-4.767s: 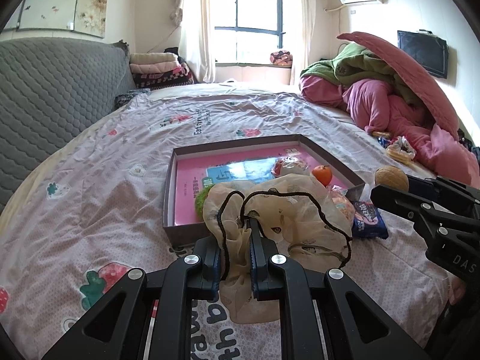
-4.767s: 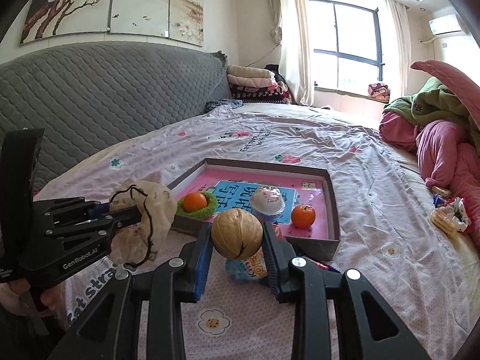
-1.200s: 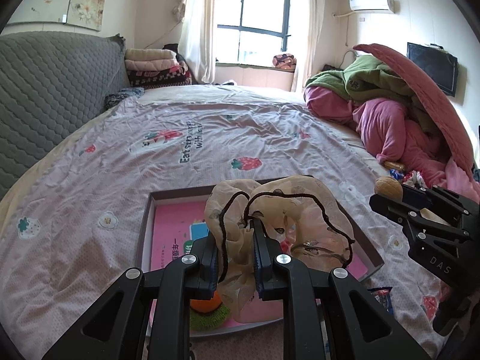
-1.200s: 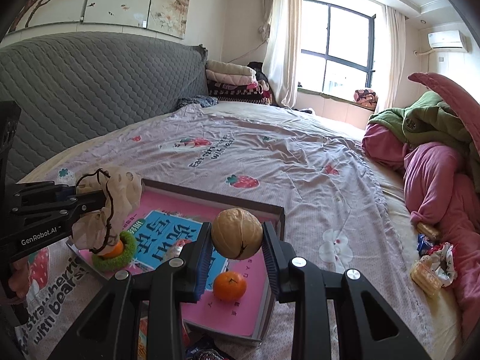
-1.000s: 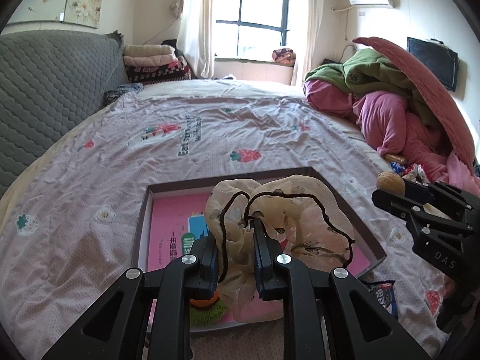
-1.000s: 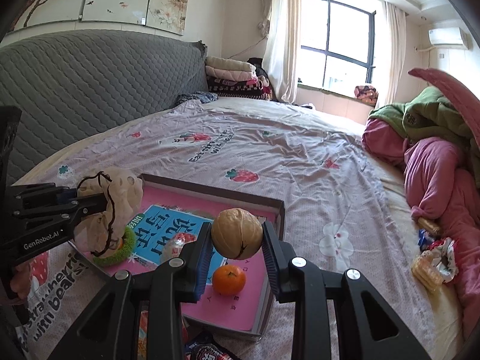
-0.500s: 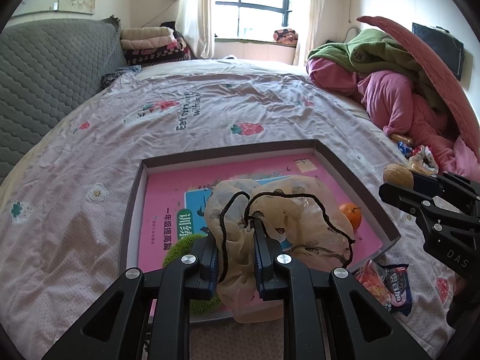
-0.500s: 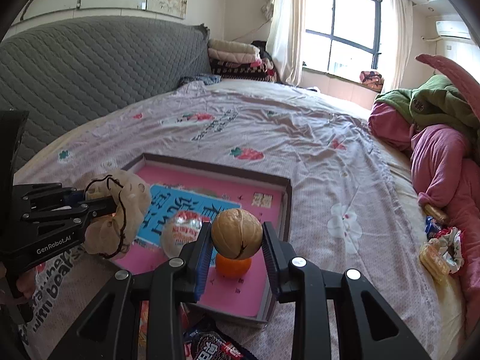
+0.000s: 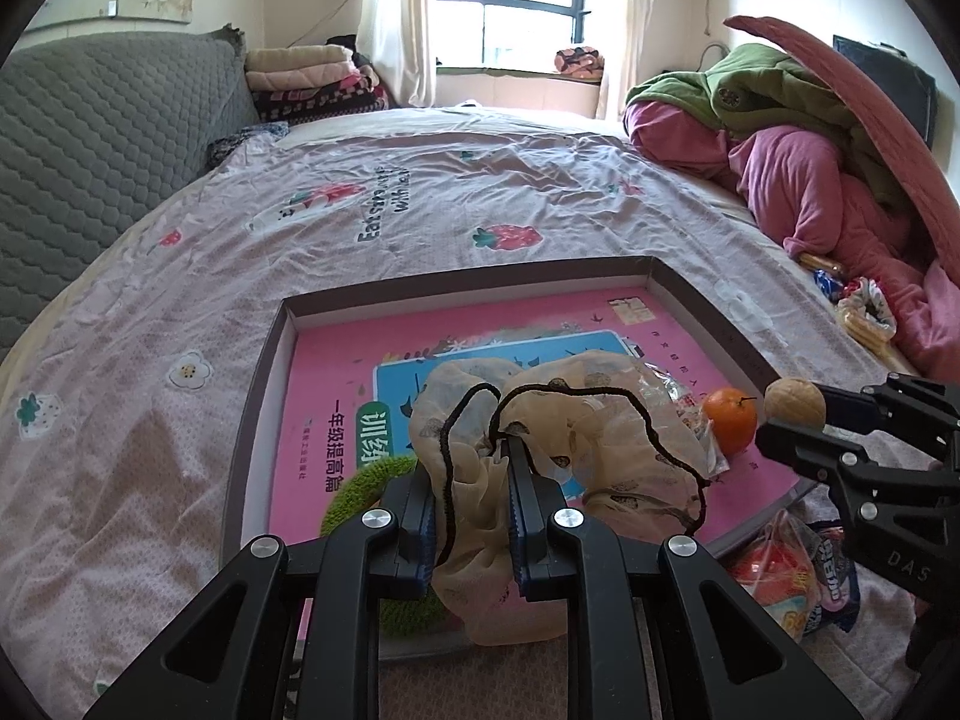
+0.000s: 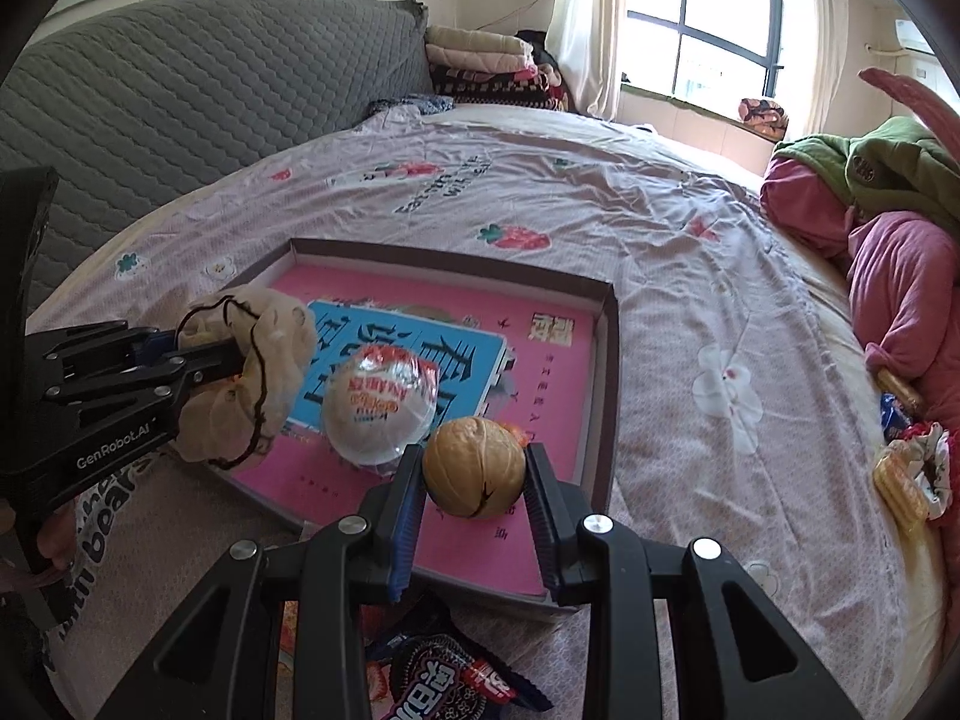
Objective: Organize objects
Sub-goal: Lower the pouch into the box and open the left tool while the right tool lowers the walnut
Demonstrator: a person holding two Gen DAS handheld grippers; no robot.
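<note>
Left gripper clamped on beige scrunchie, above tray near edge; right gripper clamped on walnut, above tray's right side, over orange.

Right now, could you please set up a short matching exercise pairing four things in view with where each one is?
Things:
1. walnut
2. beige scrunchie
3. orange
4. cookie packet

Places:
A. lying on the bedsheet outside the box, at its near edge
B. gripped in the left claw
C. resting on the pink floor of the box
D. gripped in the right claw

Pairs: 1-D, 2-B, 3-C, 4-A
</note>
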